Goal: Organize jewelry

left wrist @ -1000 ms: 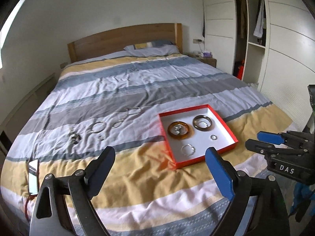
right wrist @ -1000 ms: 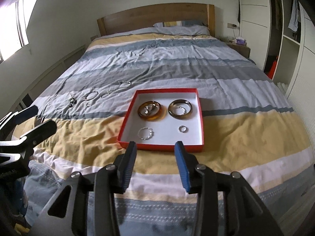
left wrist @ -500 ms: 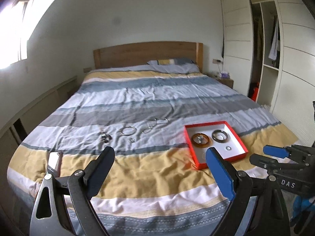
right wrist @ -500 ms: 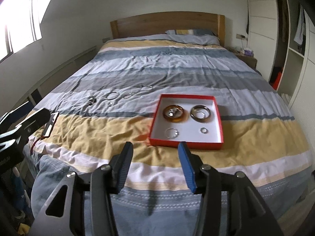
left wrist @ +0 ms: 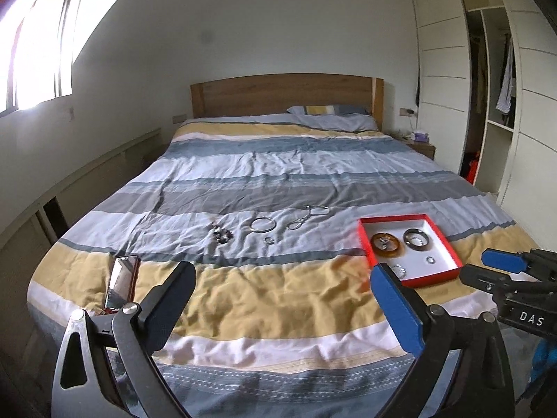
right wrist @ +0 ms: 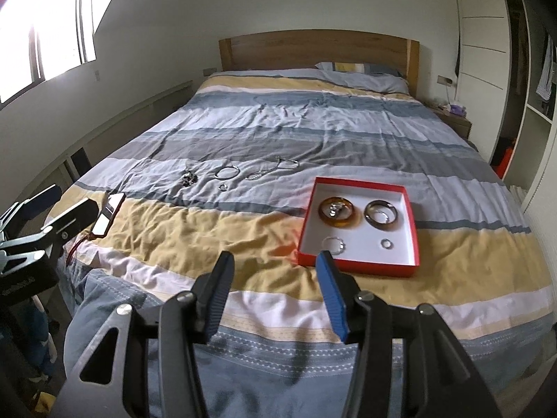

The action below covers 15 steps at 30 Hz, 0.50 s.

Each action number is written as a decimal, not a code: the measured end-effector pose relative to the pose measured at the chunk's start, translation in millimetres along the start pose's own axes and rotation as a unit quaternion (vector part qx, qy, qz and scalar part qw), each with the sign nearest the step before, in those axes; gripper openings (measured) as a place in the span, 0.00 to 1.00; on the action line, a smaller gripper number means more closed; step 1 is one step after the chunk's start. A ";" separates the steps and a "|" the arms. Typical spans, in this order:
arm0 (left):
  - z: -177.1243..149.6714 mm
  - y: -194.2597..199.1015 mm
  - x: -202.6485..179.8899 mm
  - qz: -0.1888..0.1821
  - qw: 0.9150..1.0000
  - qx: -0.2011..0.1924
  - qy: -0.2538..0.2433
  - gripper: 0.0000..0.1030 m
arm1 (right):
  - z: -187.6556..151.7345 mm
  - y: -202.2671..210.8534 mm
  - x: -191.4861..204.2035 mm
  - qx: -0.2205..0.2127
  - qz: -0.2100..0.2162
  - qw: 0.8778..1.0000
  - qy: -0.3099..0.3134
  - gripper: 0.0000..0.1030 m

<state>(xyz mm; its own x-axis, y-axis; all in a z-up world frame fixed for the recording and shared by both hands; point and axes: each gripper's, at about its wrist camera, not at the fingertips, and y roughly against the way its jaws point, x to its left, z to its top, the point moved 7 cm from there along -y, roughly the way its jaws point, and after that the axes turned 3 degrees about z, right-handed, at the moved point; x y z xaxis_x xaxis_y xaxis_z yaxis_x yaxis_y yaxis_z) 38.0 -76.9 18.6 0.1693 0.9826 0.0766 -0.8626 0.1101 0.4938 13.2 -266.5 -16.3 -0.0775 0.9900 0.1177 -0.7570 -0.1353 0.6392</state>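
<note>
A red box with a white floor (left wrist: 449,249) (right wrist: 410,226) lies on the bed's yellow stripe. It holds an amber bangle (right wrist: 337,211), a dark bangle (right wrist: 380,211), a thin silver bracelet (right wrist: 333,245) and a small ring (right wrist: 385,243). Loose on the grey stripe lie a beaded bracelet (left wrist: 221,234), a silver bangle (left wrist: 263,224), a small ring (left wrist: 269,241) and a chain (left wrist: 306,216). My left gripper (left wrist: 282,287) is open and empty at the foot of the bed. My right gripper (right wrist: 276,275) is open and empty, just short of the box.
A phone in a red case (left wrist: 122,280) lies on the bed's near left corner. The striped duvet (left wrist: 278,174) covers the bed up to a wooden headboard (left wrist: 282,94). A nightstand (left wrist: 419,146) and open wardrobe (left wrist: 487,104) stand at the right.
Both grippers have pulled back and up from the bed, so the box and jewelry look smaller and farther. Both stay open and empty.
</note>
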 end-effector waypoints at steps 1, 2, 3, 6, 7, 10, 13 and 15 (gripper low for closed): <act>-0.7 -1.3 1.9 0.001 1.000 0.001 0.001 0.97 | 0.3 -1.6 1.4 0.000 0.002 1.000 0.000 0.46; -1.3 -3.4 3.9 0.003 1.000 0.003 0.003 0.98 | 0.7 -3.5 2.4 0.000 0.004 1.000 0.000 0.46; -1.7 -5.1 5.7 0.004 1.000 0.004 0.004 0.98 | 1.1 -6.5 3.1 0.001 0.006 1.000 0.000 0.46; -2.9 -14.5 12.0 0.007 1.000 0.012 0.012 0.99 | 2.2 -15.4 4.4 0.008 0.010 1.000 0.000 0.46; -3.8 -17.8 14.3 0.008 1.000 0.016 0.015 0.99 | 2.5 -19.1 5.1 0.011 0.011 1.000 0.001 0.46; -6.4 -31.7 20.0 0.013 0.999 0.029 0.020 0.99 | 2.4 -31.1 7.7 0.020 0.017 1.000 0.005 0.46; -10.1 -48.4 24.3 0.017 0.999 0.044 0.024 0.99 | 2.6 -45.5 10.9 0.031 0.022 0.999 0.009 0.46; -12.7 -58.5 26.3 0.016 0.998 0.054 0.026 0.99 | 3.1 -55.9 12.9 0.038 0.028 0.999 0.010 0.46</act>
<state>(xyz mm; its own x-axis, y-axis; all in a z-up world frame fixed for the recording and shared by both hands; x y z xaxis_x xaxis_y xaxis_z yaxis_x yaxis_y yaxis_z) 86.8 -55.6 -19.2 0.1154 0.9920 0.0510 -0.8102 0.0643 0.5827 56.5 -246.3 -48.1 -0.1324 0.9812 0.1407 -0.6990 -0.1931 0.6885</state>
